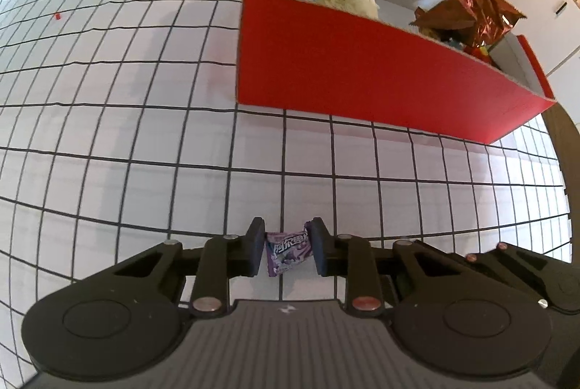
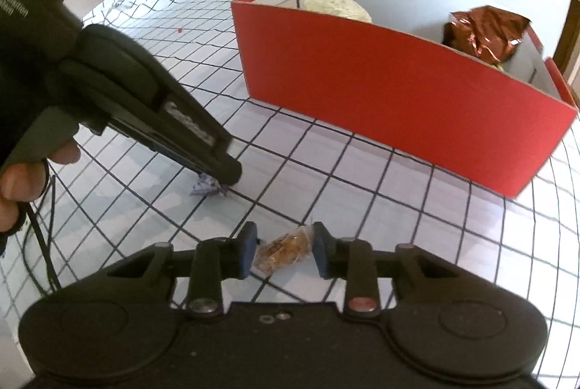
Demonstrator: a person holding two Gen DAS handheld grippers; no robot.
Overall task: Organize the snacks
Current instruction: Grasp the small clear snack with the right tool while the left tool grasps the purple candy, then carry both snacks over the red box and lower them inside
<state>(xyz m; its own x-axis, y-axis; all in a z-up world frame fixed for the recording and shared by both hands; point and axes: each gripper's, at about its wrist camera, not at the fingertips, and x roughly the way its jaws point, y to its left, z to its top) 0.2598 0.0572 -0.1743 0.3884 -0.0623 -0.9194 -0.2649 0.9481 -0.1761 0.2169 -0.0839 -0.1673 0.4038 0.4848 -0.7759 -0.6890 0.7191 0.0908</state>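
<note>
Ahead, red box (image 1: pixel 362 77) holds snacks.

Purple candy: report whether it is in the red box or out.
Out. The purple candy lies on the checked tablecloth, between the left gripper's fingers, short of the red box.

Red box (image 1: pixel 362 73) at one o'clock on a white, black-gridded cloth (image 1: pixel 108 99); purple candy (image 1: pixel 288 253); a possibly golden-brown snack (image 2: pixel 284 249).
</note>
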